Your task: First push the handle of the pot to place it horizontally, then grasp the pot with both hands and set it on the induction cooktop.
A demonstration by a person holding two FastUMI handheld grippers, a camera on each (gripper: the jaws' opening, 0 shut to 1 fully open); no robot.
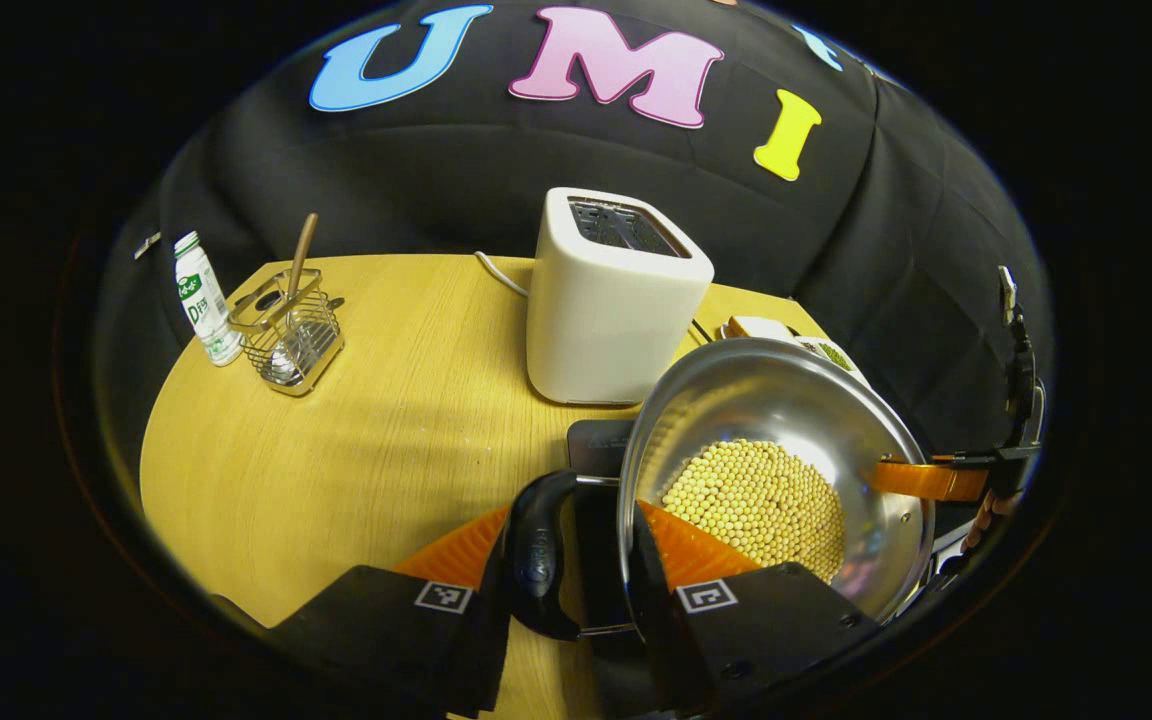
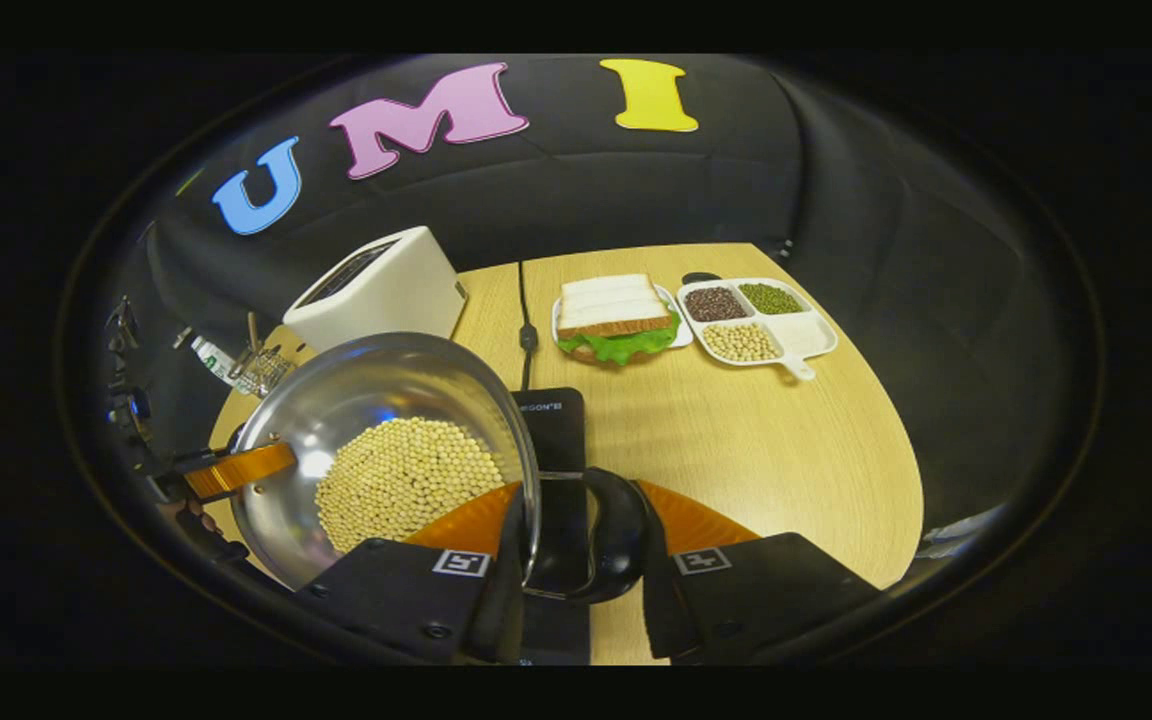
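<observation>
Pot: a shiny round steel pot [image 1: 776, 440] filled with pale yellow beans is held at centre right of the left gripper view, above the black induction cooktop [image 2: 551, 420] on the desk [image 1: 356, 450]
Left tongs [image 1: 581, 580]: clamped on the black loop handle [image 1: 541, 560]
Right tongs [image 2: 576, 560]: clamped on the opposite black loop handle [image 2: 611, 535]
Handling: judged stiff, slippery, heavy with loose beans; best kept level and gripped by both handles
</observation>
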